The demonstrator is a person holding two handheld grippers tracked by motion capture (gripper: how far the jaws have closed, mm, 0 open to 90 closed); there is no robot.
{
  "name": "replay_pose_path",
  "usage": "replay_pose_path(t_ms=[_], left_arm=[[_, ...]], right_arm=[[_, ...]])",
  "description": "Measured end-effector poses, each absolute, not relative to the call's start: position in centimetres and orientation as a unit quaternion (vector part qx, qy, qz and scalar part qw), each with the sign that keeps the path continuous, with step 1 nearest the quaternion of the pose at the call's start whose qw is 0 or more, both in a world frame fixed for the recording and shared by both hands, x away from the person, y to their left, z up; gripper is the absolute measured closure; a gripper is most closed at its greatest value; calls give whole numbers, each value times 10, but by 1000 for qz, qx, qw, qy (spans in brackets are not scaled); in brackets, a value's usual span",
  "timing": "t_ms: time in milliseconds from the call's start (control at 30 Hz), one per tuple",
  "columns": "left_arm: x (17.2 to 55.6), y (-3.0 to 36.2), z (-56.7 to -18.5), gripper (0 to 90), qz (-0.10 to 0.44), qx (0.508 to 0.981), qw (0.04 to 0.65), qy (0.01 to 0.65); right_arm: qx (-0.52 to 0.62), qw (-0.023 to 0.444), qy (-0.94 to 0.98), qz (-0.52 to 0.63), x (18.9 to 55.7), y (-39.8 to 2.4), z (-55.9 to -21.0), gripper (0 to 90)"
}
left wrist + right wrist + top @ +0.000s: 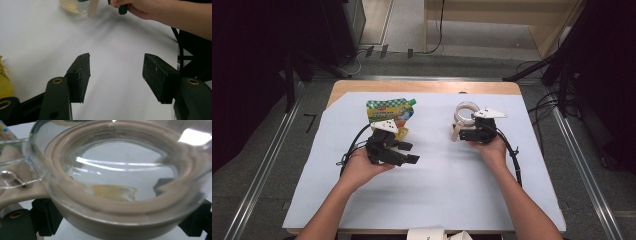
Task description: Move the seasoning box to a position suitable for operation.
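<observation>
Right now the right gripper (464, 131) is clamped on a clear glass jar (112, 182) with a beige rim, tilted toward the camera; yellowish powder sits at its bottom, probably a small amount, the glare makes that unclear. Left gripper (116, 75) hovers over the white sheet (437, 175), jaws wide with nothing between them. Green-and-yellow pouch (389, 112) lies just behind it.
</observation>
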State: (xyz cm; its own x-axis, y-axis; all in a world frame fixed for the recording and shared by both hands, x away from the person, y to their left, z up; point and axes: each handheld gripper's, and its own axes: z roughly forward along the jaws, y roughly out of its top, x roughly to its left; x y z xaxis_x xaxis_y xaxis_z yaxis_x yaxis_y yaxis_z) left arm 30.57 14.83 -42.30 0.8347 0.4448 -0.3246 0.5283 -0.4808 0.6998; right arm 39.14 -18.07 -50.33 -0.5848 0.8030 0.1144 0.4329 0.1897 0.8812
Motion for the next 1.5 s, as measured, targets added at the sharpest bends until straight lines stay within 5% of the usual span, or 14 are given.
replay_pose_path(t_ms=[733, 1500], left_arm=[[317, 143, -423, 419, -57, 857, 424, 287], [318, 149, -421, 429, -41, 856, 424, 291]], right_arm=[[372, 152, 771, 494, 322, -163, -482, 120], [293, 109, 821, 479, 283, -104, -503, 119]])
